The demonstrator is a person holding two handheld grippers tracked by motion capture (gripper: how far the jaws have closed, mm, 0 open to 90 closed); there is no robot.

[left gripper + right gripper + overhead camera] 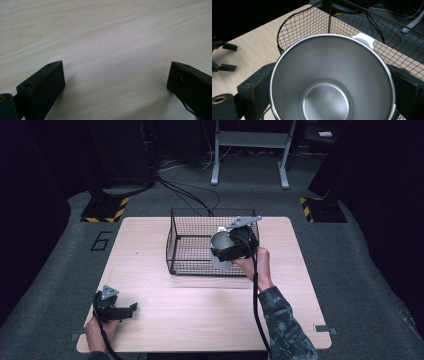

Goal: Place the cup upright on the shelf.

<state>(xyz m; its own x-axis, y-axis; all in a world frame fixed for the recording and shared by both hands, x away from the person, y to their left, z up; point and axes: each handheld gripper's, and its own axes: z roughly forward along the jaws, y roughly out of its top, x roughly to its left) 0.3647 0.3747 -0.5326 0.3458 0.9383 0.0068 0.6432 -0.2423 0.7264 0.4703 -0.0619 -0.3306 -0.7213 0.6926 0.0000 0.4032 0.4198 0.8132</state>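
Observation:
A black wire basket (pixel 173 240) stands at the middle back of the wooden table (pixel 200 310). My right gripper (pixel 234 249) is shut on a stainless steel cup (pixel 220 243), holding it tilted over the basket's front right part. In the right gripper view the cup (pixel 324 62) sits between both jaws of my right gripper (pixel 332 88), its empty inside faces the camera, and a white handle (pixel 364 40) sticks out at its far rim, with the basket (pixel 299 27) behind. My left gripper (pixel 134 309) rests open at the table's near left corner, its jaws (pixel 116 75) wide apart over bare wood.
Beyond the table lie floor cables (pixel 190 190), a white metal frame (pixel 250 145) and two hazard-striped base plates (pixel 105 210). A "6" (pixel 101 240) is marked on the grey floor to the left. The left gripper (pixel 222 56) appears far off in the right gripper view.

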